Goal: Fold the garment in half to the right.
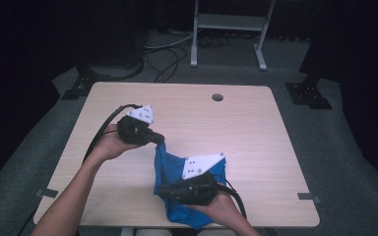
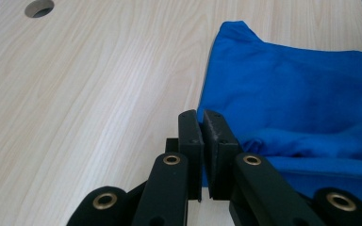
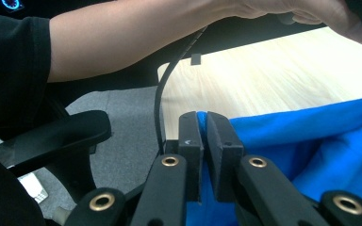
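Left gripper (image 1: 160, 139) clamped on blue cloth (image 1: 170, 167) edge, right gripper (image 3: 204, 127) pinching another edge, probably a corner, table (image 1: 256, 128) hole visible from high view, chair armrest (image 3: 52, 136) from right gripper view

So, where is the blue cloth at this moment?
In the high view the blue cloth lies on the near part of the table, right of centre, stretched between the left gripper and the right gripper, both shut on its edge.
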The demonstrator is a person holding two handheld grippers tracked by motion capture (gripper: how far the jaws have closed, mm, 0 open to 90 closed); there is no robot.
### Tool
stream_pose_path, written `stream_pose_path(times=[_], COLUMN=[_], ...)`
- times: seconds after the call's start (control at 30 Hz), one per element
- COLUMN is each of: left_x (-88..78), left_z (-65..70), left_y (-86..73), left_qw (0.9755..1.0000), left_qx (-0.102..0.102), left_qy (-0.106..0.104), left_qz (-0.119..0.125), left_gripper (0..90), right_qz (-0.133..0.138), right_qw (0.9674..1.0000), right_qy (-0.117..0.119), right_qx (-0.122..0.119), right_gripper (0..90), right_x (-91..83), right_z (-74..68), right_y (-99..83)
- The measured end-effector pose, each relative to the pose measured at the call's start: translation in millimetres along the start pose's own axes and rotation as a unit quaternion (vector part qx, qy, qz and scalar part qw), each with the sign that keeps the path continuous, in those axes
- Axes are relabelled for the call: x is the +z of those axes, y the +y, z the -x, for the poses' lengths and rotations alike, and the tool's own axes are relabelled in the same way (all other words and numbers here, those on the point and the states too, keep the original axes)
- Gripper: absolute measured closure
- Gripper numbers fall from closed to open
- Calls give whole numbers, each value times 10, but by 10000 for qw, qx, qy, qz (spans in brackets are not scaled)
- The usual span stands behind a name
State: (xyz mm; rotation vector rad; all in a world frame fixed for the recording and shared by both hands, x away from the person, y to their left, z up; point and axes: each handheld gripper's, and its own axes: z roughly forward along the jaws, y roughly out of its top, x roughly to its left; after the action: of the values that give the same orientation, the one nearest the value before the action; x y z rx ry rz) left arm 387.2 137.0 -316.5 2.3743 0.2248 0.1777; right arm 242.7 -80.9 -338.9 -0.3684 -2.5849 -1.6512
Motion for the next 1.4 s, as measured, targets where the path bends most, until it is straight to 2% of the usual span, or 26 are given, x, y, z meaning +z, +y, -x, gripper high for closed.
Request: stream_pose_path(times=[0.47,0.7,1.0,1.3,1.4], left_x=[186,290,580,964,1042], left_z=[94,117,167,186,186], left_y=[336,491,744,898,923], left_qw=[9993,9987,9970,9947,9944], left_qx=[351,451,640,710,702], left_qy=[-117,-198,-399,-624,-659], left_qz=[-76,-94,-192,-403,-438], left_gripper=[872,872,872,872,871], right_qz=[245,366,549,694,725], right_qw=[9991,9981,9954,9919,9908], right_qy=[-323,-479,-740,-915,-952], right_qx=[116,139,272,543,627], right_gripper=[853,852,853,852,852], right_x=[-336,-475,-695,-862,-903], right_z=[-93,-138,-185,-151,-135], right_y=[-158,-217,-347,-560,-620])
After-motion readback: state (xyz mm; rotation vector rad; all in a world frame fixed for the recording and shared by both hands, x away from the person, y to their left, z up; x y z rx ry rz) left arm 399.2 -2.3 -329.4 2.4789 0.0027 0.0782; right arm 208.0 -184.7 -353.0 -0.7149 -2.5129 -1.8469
